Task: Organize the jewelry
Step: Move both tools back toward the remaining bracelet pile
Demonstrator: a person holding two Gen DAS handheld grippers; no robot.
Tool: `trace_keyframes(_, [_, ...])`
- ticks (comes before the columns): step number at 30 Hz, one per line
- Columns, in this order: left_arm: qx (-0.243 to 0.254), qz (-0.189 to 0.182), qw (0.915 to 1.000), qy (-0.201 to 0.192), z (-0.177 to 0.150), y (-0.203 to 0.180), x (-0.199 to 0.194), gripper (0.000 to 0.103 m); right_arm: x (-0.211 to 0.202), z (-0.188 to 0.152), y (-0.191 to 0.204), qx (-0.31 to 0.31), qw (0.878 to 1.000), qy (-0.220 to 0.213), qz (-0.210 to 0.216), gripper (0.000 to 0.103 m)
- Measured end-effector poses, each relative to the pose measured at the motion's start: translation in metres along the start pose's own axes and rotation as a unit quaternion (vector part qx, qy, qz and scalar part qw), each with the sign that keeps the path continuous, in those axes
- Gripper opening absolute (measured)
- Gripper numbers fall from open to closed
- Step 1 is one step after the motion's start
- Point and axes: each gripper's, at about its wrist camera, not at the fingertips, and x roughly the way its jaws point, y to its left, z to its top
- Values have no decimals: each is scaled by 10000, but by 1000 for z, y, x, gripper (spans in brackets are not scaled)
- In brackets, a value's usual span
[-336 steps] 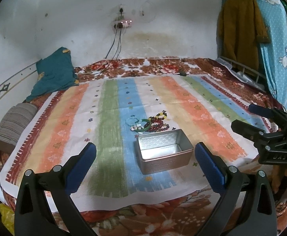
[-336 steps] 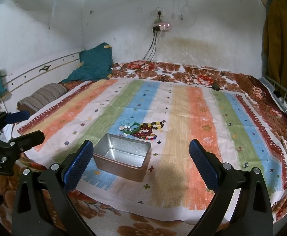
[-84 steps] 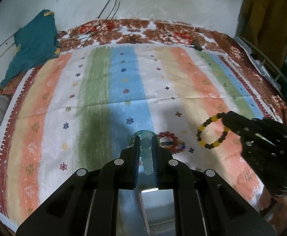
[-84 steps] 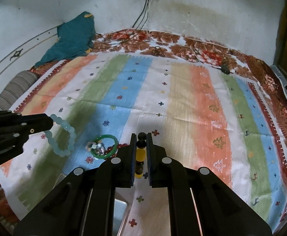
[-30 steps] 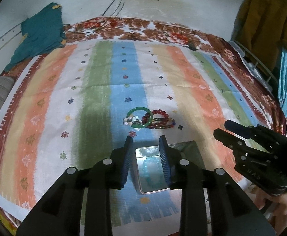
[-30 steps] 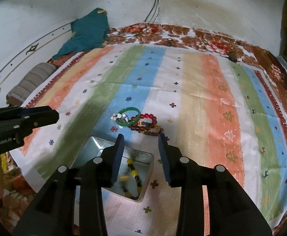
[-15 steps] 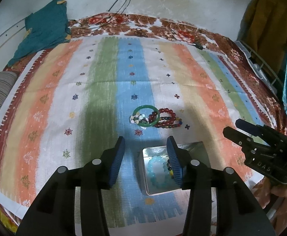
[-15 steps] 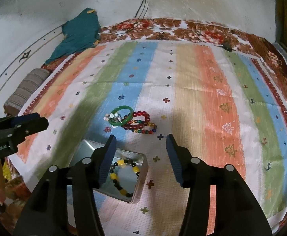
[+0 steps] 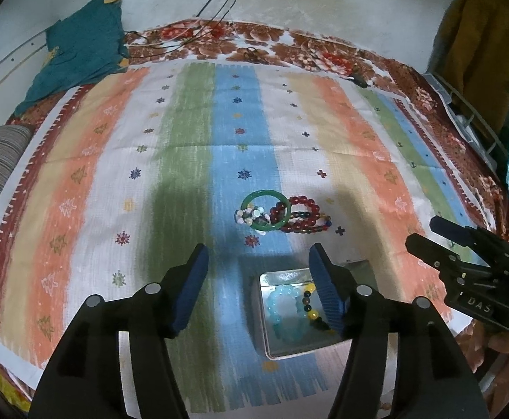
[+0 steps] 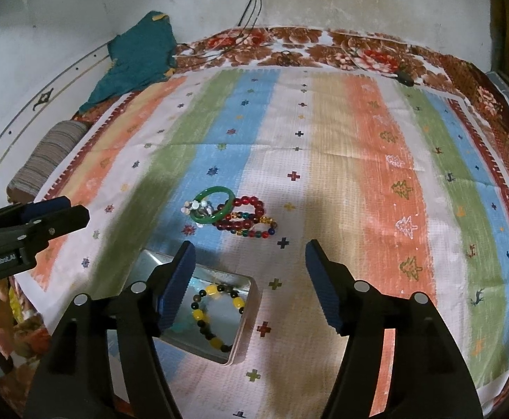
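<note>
The striped cloth (image 10: pixel 324 146) lies bare toward twelve o'clock, up to the floral blanket (image 10: pixel 324 42) edge. "DAS" shows on the right gripper (image 9: pixel 439 234); "GenRobot.AI" on the left gripper (image 10: pixel 59 211). Both jaws are opening, nothing between them. The metal tin (image 10: pixel 245 317) holds a yellow-and-dark bracelet (image 10: pixel 216 314) and a pale blue bracelet (image 9: pixel 282 309). The green bangle (image 10: pixel 214 209) and red beads (image 10: pixel 245 216) lie just beyond, at twelve o'clock.
</note>
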Motion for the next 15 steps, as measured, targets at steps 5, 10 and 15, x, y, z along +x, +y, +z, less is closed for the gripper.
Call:
trace_keyframes(5, [-3, 65, 10000, 56, 10, 0, 9, 68, 5, 6, -4, 64, 10000, 34, -4, 71])
trace_keyframes(10, [60, 123, 9998, 114, 12, -2, 18, 71, 12, 11, -5, 35, 10000, 90, -8, 76])
trace_keyframes(15, [38, 207, 9997, 148, 17, 0, 24, 71, 23, 15, -5, -29, 9998, 169, -103, 77])
